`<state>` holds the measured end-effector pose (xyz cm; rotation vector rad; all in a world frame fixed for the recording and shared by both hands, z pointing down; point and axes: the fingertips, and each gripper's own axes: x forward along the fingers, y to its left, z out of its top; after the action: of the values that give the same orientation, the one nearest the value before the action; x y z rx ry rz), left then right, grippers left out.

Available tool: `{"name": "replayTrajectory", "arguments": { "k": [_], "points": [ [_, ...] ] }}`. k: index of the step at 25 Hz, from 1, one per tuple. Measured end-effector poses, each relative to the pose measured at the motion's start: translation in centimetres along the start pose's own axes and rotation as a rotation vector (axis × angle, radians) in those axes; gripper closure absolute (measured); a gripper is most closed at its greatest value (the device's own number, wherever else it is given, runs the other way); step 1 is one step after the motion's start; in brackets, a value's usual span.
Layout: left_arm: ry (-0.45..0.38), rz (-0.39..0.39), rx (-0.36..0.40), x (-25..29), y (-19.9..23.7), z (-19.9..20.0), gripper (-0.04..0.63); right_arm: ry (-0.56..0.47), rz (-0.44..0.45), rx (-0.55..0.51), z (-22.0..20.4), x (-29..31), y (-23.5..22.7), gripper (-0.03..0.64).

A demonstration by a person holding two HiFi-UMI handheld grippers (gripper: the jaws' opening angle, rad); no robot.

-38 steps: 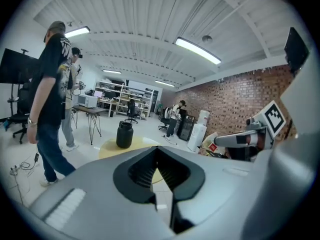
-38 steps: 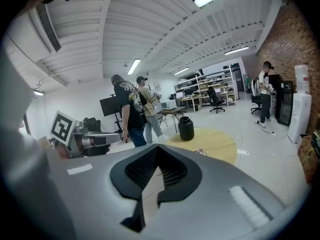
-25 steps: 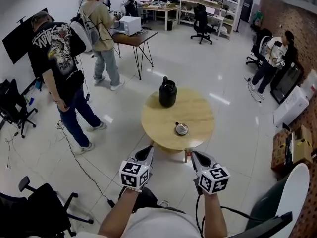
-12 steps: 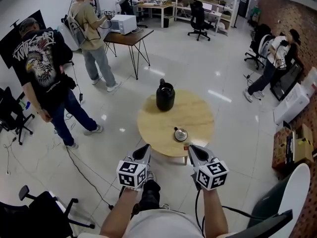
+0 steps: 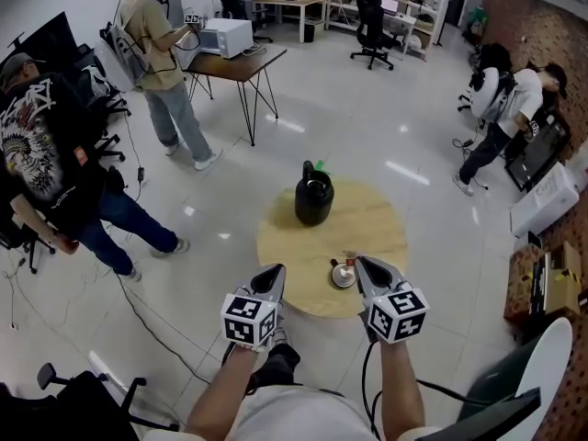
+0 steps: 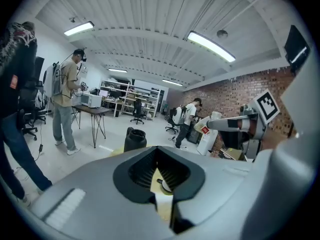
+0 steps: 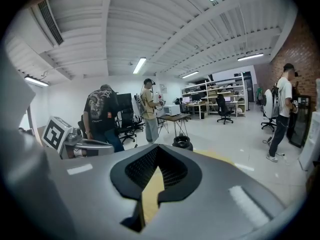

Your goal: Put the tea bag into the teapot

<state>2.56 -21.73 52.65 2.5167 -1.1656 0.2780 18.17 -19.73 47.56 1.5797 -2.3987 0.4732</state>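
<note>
A black teapot (image 5: 313, 197) stands at the far side of a round wooden table (image 5: 381, 228); its mouth looks uncovered. It also shows in the left gripper view (image 6: 135, 138) and the right gripper view (image 7: 182, 142). A small round metal lid (image 5: 343, 275) lies near the table's front edge, with a small red-tagged piece (image 5: 348, 262) beside it, too small to identify. My left gripper (image 5: 275, 273) hangs shut and empty at the front left rim. My right gripper (image 5: 366, 265) is shut and empty just right of the lid.
Two people stand left of the table, one in a black shirt (image 5: 41, 168), one in tan (image 5: 161, 49) by a side table with a microwave (image 5: 227, 37). Another person (image 5: 501, 108) stands at the far right. Office chairs and cables lie on the floor to the left.
The view has closed in on the table. Both grippers, earlier short of the table, now reach its front edge. The person in black has shifted left in the picture.
</note>
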Motion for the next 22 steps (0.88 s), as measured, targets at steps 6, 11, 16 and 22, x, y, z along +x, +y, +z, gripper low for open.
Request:
{"name": "replayTrajectory", "arguments": {
  "k": [6,11,16,22],
  "points": [
    [0.006,-0.028,-0.007,3.5,3.6,2.5,0.583,-0.002,-0.038,-0.05,4.4,5.6,-2.2,0.615],
    [0.027,-0.052,-0.018,5.7,6.4,3.2,0.583,0.003,-0.076,-0.073,6.4,9.6,-3.5,0.615],
    [0.039,-0.05,-0.031,7.7,8.0,3.5,0.583,0.008,-0.094,-0.102,7.6,12.3,-4.6,0.615],
    [0.043,-0.045,-0.041,9.8,8.3,4.2,0.583,0.012,-0.075,-0.15,9.5,15.4,-6.1,0.615]
  ]
}}
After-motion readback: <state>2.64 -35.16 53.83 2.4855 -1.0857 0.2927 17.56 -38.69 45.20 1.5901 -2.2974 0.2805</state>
